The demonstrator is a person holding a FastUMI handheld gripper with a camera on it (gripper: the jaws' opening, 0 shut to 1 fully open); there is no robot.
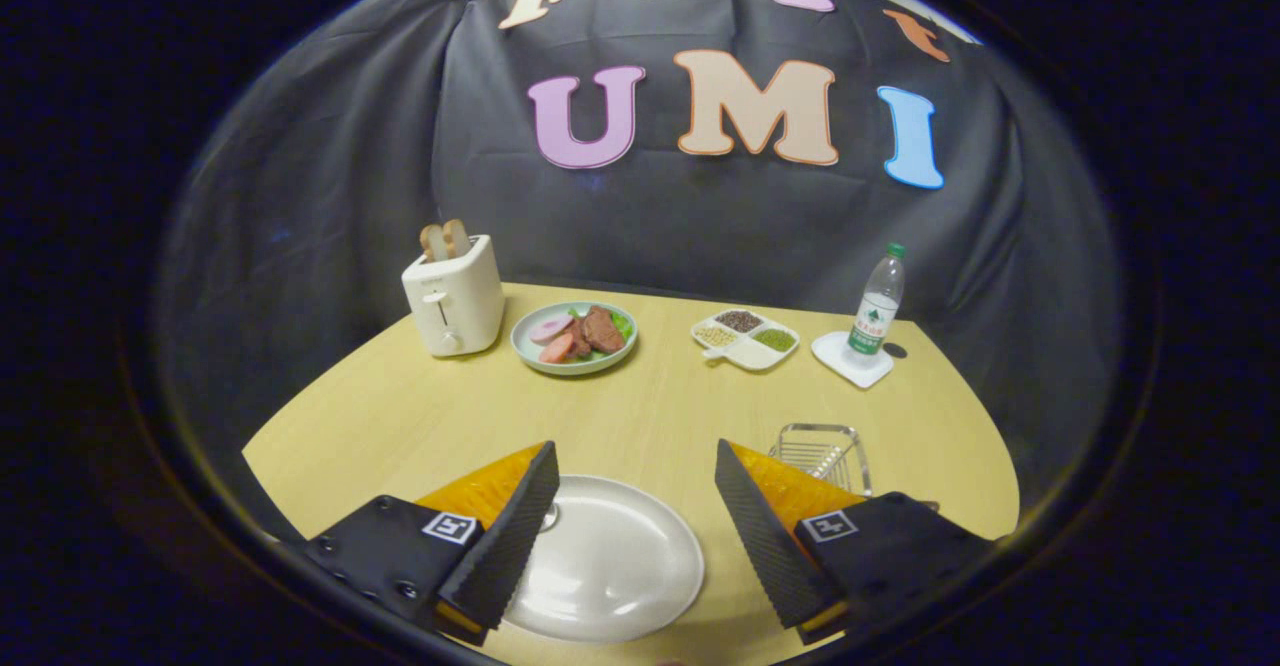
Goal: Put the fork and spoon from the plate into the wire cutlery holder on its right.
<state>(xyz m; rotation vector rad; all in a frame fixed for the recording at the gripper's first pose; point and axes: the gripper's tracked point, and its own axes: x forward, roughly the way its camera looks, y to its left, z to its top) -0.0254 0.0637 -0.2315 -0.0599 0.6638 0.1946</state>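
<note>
now the claw (635, 526) is hanging wide open and empty over the plate (610, 566), risking knocking the wire cutlery holder (822, 454) beside it.

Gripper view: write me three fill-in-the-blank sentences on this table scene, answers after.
1. The gripper hovers ____ over the white plate.
2. The wire cutlery holder sits beside the plate, just beyond one ____.
3. Bread slices stick out of the ____ beside the plate of food.

Answers: open; finger; toaster
</note>
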